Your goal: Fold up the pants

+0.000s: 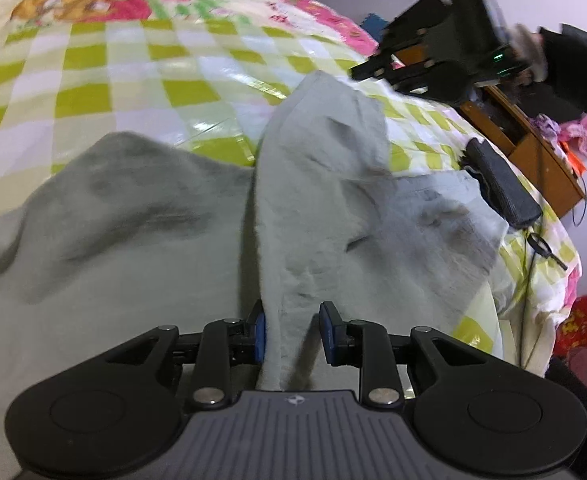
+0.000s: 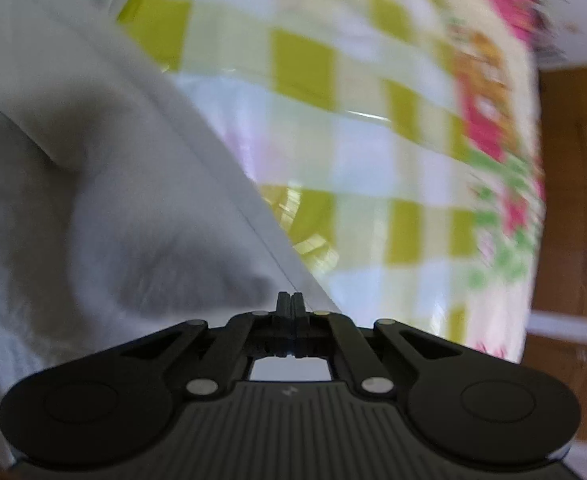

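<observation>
Grey fleecy pants point(image 1: 141, 240) lie spread over a bed with a green-and-white chequered sheet point(image 1: 133, 80). One leg point(image 1: 325, 128) runs away toward the far right. At the bottom of the left wrist view, my left gripper point(image 1: 293, 328) is shut on a raised fold of the pants, its blue pads point(image 1: 327, 330) on either side of it. Held by a person's dark-sleeved arm point(image 1: 581, 68), my right gripper point(image 1: 359, 72) hangs just past the far end of that leg. In the right wrist view my right gripper point(image 2: 291, 300) is shut, with the pants' edge point(image 2: 229, 184) running down to its tips and nothing seen between them.
A dark flat case point(image 1: 501, 188) lies at the bed's right edge, with a cable and keys point(image 1: 543, 246) beside it. Wooden furniture point(image 1: 533, 140) stands past that edge. The sheet's pink flowered border point(image 2: 489, 120) and a wooden door point(image 2: 569, 200) show on the right.
</observation>
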